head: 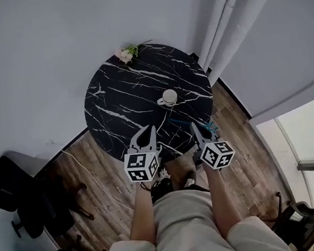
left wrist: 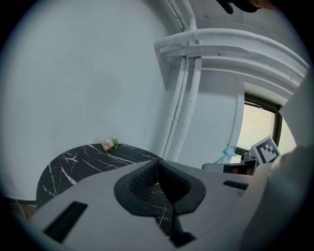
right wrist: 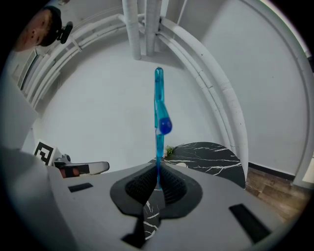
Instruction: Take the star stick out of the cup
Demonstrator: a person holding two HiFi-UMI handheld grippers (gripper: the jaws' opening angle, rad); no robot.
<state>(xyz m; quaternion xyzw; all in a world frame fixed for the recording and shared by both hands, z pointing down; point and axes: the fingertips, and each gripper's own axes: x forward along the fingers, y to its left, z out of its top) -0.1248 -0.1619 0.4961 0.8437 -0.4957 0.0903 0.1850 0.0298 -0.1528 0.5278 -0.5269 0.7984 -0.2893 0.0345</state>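
Your right gripper (right wrist: 158, 177) is clamped on the star stick (right wrist: 158, 112). The right gripper view shows the blue shaft rising upright from between the pads, with a round bead partway up, but it does not show the star. The left gripper view does: the teal star (left wrist: 229, 151) stands beside your right gripper, in front of the window (left wrist: 257, 128).

Your left gripper (left wrist: 157, 164) has its jaws together with nothing between them.

Only the head view shows the cup (head: 169, 97). It is white and stands alone on the round black marble table (head: 116, 98), beyond both grippers and clear of the stick (head: 211, 127). There your left gripper (head: 145, 133) and right gripper (head: 195, 128) hang side by side over the table's near edge.

A small bunch of flowers (head: 126, 53) lies at the far rim. White pipes (head: 219, 28) run along the wall to the right of the table. Dark chairs (head: 22, 218) stand on the wooden floor (head: 248, 157) to the left, with a white cable (head: 90, 173) trailing near them. Nothing lies between the grippers and the cup.
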